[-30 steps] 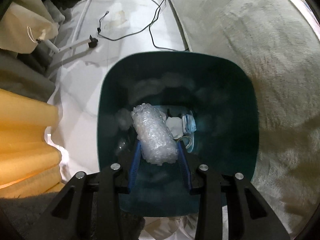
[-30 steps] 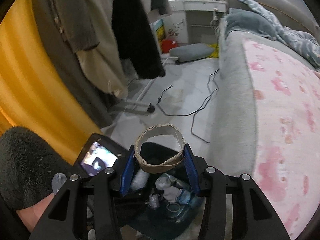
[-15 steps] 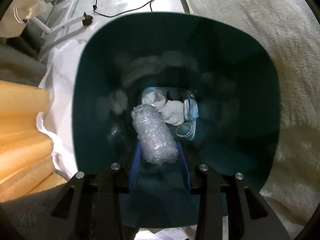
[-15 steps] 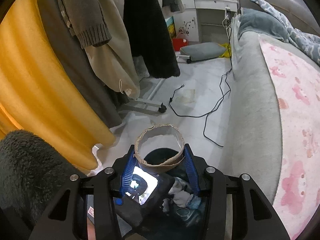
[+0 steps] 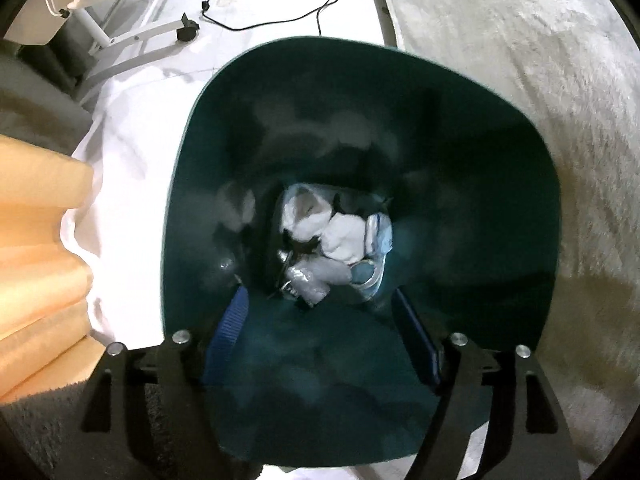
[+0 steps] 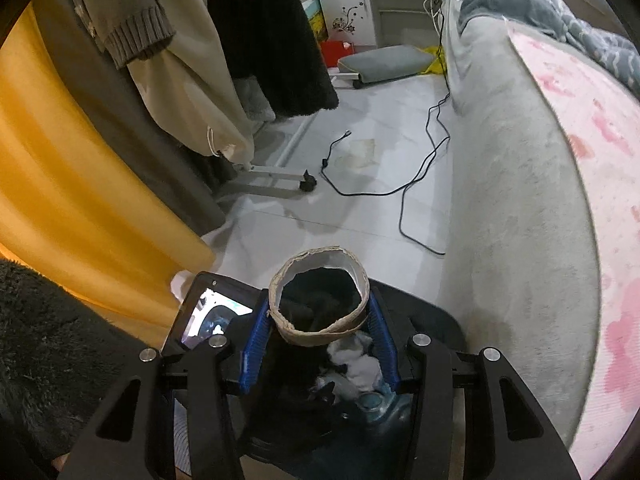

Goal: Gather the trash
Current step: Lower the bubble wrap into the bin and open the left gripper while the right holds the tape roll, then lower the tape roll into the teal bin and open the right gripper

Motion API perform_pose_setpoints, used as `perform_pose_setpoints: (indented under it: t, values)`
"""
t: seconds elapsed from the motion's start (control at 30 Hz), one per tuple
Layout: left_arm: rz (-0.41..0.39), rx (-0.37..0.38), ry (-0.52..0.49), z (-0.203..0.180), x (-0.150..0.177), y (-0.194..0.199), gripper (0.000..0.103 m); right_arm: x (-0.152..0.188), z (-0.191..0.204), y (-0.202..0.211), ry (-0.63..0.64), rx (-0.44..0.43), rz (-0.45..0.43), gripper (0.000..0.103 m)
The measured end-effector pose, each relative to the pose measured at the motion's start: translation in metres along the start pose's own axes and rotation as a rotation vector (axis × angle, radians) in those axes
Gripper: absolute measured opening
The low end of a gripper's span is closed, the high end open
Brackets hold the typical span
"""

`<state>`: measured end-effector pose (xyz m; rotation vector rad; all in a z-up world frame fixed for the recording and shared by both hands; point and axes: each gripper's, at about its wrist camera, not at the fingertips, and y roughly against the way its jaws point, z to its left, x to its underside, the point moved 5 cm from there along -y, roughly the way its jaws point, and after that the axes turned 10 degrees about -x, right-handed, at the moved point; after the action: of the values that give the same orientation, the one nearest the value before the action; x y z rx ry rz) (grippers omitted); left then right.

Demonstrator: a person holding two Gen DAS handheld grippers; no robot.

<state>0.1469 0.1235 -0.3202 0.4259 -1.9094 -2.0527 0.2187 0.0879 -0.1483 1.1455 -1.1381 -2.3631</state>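
A dark teal trash bin (image 5: 192, 184) fills the left wrist view. My left gripper (image 5: 324, 312) is open and empty over its mouth. The bubble-wrap roll (image 5: 316, 276) lies at the bottom among white crumpled tissues (image 5: 340, 236) and a blue-white wrapper (image 5: 378, 236). My right gripper (image 6: 318, 320) is shut on a brown cardboard ring (image 6: 320, 334) and holds it above the bin (image 6: 448, 320). The left gripper's body with its lit screen (image 6: 212, 312) shows just left of it.
The bin stands on a white floor (image 6: 360, 208) beside a grey plush bed edge (image 6: 512, 184) on the right. Orange curtain (image 6: 80, 184) and hanging clothes (image 6: 264, 32) are on the left. A black cable (image 6: 416, 176) and a rack's wheeled foot (image 6: 308, 182) lie beyond.
My left gripper moved down toward the bin mouth, opened, and the bubble-wrap roll dropped to the bottom. The right gripper stayed shut on the cardboard ring, shifting slightly.
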Motion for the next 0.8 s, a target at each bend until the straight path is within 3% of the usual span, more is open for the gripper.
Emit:
perform_pose_setpoints:
  t: [0.1,0.23,0.37,0.53,0.67,0.73,0.8]
  values:
    - [0.019,-0.032,-0.02,0.006,0.003,0.001,0.077,-0.008,-0.002,0.018,-0.011,-0.014,-0.104,0.048]
    - [0.02,-0.008,0.011,0.017,0.002,0.005,0.072,-0.024,-0.013,0.055,-0.041,0.0,-0.232,0.048]
    - [0.003,0.012,0.026,0.018,0.0,0.017,0.072,-0.025,-0.027,0.064,-0.075,0.039,-0.265,0.048]
    - [-0.156,0.078,0.116,0.041,-0.018,0.074,0.077,-0.011,-0.058,0.049,-0.138,0.072,-0.202,0.048]
    - [-0.318,0.147,0.15,0.057,-0.032,0.131,0.08,-0.004,-0.066,0.034,-0.161,0.049,-0.161,0.048]
    - [-0.398,0.183,0.159,0.066,-0.035,0.157,0.085,0.003,-0.066,0.019,-0.167,-0.002,-0.133,0.048]
    - [-0.483,0.221,0.197,0.077,-0.037,0.183,0.09,0.013,-0.068,0.002,-0.143,0.018,-0.079,0.048]
